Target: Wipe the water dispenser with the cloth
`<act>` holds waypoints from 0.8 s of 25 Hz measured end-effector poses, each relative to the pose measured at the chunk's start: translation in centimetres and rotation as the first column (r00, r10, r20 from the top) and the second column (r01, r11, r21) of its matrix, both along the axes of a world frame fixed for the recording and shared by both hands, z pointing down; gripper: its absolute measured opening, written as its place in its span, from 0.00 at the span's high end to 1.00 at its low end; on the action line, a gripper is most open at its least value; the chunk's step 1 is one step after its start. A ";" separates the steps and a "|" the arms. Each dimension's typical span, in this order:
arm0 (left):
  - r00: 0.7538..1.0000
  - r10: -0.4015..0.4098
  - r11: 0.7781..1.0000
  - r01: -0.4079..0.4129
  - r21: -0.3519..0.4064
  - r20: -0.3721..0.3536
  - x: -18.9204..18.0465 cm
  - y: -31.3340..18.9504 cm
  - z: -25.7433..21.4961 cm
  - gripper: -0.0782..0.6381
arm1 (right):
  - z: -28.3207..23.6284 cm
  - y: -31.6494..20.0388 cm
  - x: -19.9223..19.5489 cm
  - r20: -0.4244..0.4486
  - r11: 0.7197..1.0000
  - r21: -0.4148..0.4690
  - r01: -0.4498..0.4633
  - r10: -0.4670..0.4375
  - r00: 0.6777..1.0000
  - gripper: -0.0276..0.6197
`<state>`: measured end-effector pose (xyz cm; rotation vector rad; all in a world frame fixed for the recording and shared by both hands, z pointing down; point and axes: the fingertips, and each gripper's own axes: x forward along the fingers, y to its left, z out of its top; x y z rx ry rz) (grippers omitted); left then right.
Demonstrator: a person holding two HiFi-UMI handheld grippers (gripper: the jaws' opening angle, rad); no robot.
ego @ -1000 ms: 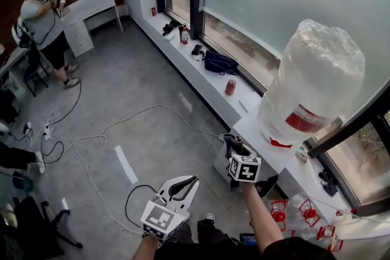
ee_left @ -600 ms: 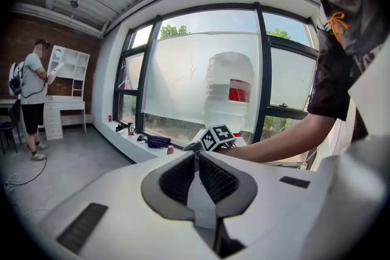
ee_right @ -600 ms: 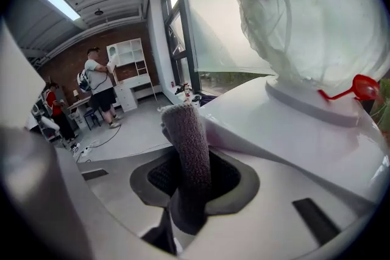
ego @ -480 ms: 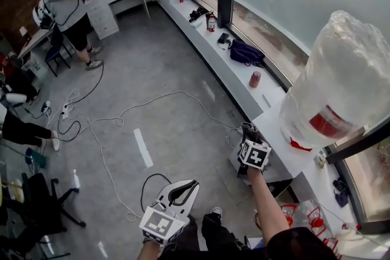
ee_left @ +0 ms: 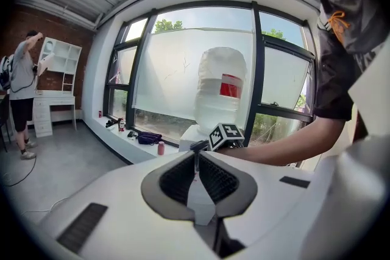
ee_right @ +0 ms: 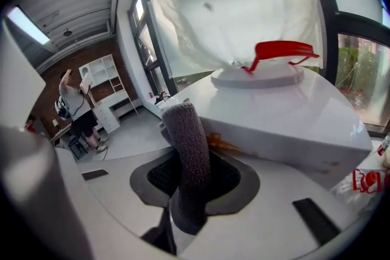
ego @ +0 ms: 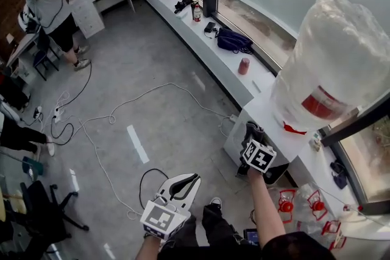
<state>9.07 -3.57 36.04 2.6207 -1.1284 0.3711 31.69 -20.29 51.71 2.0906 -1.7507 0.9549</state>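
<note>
The job looks barely begun, as far as I can judge; the right gripper [ego: 252, 134] has its jaws clamped on the grey cloth [ee_right: 186, 149], which stands up out of them like a rolled stub, and it is held at the near left corner of the water dispenser [ego: 275, 131]; in the right gripper view the cloth's tip lies just at the front edge of the white top, beside a rusty orange smear [ee_right: 222, 144] that is not yet wiped away; whether the cloth actually presses on the casing I cannot tell. The top shows no wet streak or wiped track, so the top, the front and the sides all seem left to do. The big bottle [ego: 329, 64], wrapped in cloudy plastic with a red band, sits on the dispenser by the window on the right.

The left gripper [ego: 189, 182] hangs low over the grey floor, well apart from the dispenser; its jaws are pressed together with nothing between them.

Against half a second ago little has moved at the dispenser; the right gripper stays at that same corner and the left one keeps its low place; the person [ego: 52, 6] far off on the left now has an arm raised.
</note>
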 end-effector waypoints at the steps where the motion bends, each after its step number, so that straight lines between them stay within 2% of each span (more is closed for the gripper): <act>1: 1.000 0.015 1.000 -0.015 0.000 -0.004 0.2 0.1 -0.1 0.86 | -0.1 0.9 0.7 0.001 1.000 -0.001 -0.023 0.023 1.000 0.79; 8: 0.992 0.127 0.992 -0.127 0.008 -0.018 1.1 1.6 -0.3 0.86 | -0.6 7.0 5.1 -0.022 0.990 -0.009 -0.143 0.143 0.990 0.79; 13: 0.980 0.195 0.981 -0.195 0.001 -0.040 1.5 3.1 0.0 0.86 | -0.6 11.0 8.2 -0.070 0.978 -0.022 -0.209 0.207 0.976 0.79; 20: 0.961 0.276 0.961 -0.276 -0.005 -0.021 0.7 4.9 1.5 0.86 | -0.9 15.5 11.5 -0.172 0.962 -0.032 -0.270 0.260 0.950 0.80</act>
